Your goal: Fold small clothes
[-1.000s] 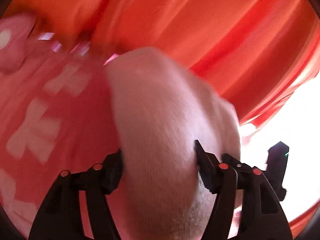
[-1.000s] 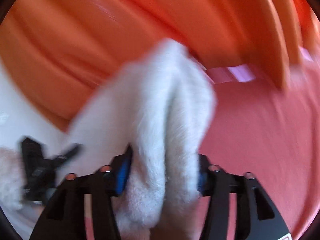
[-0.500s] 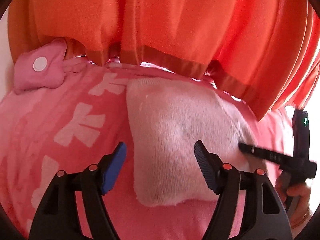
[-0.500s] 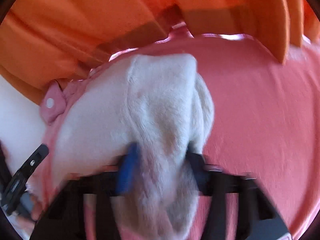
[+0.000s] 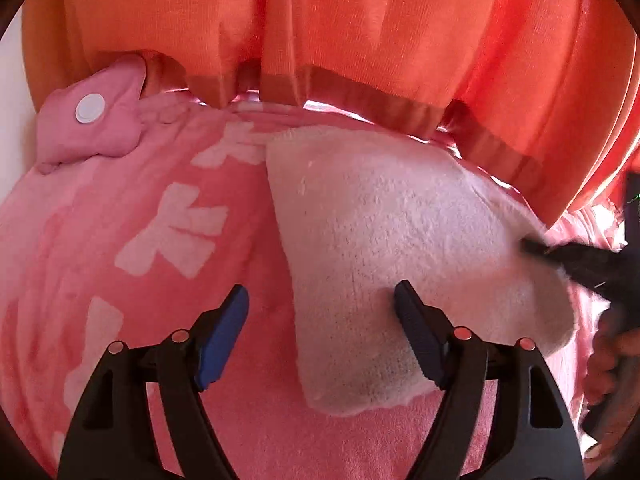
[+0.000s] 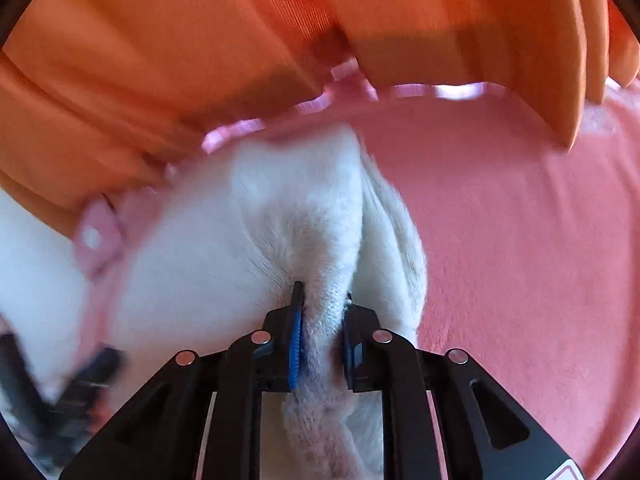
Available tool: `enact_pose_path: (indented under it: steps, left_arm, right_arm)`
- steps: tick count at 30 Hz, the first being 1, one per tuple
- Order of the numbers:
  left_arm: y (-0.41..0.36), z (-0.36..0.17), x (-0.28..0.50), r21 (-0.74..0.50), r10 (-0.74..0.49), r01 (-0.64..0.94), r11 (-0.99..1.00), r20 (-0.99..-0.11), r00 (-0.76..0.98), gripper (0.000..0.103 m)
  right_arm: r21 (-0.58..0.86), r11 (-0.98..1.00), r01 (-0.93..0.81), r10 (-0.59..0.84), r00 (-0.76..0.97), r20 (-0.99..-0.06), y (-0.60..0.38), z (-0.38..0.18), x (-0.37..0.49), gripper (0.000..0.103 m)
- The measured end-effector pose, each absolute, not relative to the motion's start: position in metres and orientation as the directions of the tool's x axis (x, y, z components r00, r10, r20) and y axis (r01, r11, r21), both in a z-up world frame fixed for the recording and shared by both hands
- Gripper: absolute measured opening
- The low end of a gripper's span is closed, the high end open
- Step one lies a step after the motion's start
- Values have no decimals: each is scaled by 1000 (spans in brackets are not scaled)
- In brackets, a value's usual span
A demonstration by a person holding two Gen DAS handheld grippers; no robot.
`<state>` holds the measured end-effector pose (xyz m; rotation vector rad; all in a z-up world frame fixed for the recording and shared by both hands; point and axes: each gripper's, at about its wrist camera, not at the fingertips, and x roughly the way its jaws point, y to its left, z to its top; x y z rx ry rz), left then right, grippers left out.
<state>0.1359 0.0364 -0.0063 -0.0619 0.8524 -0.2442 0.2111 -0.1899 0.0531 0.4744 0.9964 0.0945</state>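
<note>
— Left wrist view first: our left claw [image 5: 320, 316] stands spread, its jaws having just been opening, with nothing pinched. One black finger [image 5: 420, 340] sits over the white fuzzy garment [image 5: 400, 248]; the blue-padded one is over the pink blanket [image 5: 120, 280].

— And we see the right claw [image 6: 322, 320] pressed together on a bunched fold of that same white fuzzy garment, its jaws narrow around the pile.

— Beyond the claws, the garment lies on the pink blanket with pale bow shapes.

— At the far left we find a pink flap with a white snap button [image 5: 89, 107]. Behind everything hangs an orange curtain [image 5: 360, 32], its hem touching the blanket.
</note>
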Motion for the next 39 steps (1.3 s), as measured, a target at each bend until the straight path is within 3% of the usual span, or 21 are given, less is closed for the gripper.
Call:
enact_pose_path:
  steps: [3,6,11,15,19,22,24,25,26,30,39]
  left_arm:
    - [34,-6,134,-136,-228,191,972,-737,637,73]
    - [31,-10,134,-122,-216,190,974,-745,631,73]
    - [29,-6,129,-96,-197,190,977,-742,641,73]
    - [28,-8,130,-97,-196,188,977,-746,637,73]
    - [26,-5,126,-66,-173,185,980,-739,651,73]
    - [26,-1,120,-49,-156,177,983,-731,665,73]
    - [25,2,112,-31,-137,167,986,-723,677,74]
    - [25,5,107,-23,-133,167,986,-717,685,76]
    - [25,6,101,-12,-125,165,986,-709,694,82]
    - [29,7,66,24,-89,145,989,-686,722,92]
    - [38,-19,19,34,-55,110,993,-694,717,92]
  right_arm:
    - [411,907,91,292,569,-769,-178,65,192,21]
    - [269,955,121,199,407,-891,-164,14,190,11]
    - [276,958,77,201,508,-838,-159,56,170,14]
    - [210,974,79,166,374,-912,-151,17,176,12]
    - [231,969,90,165,459,-873,-150,45,170,13]
    - [246,966,82,168,525,-835,-142,65,153,21]
    - [224,970,91,138,550,-824,-131,68,143,39]
    - [208,973,100,118,559,-821,-125,69,135,53]
    - [187,975,119,87,571,-816,-119,71,125,58]
    - [150,977,151,29,606,-795,-100,68,88,67]
    - [81,985,155,-31,610,-792,-85,50,38,72]
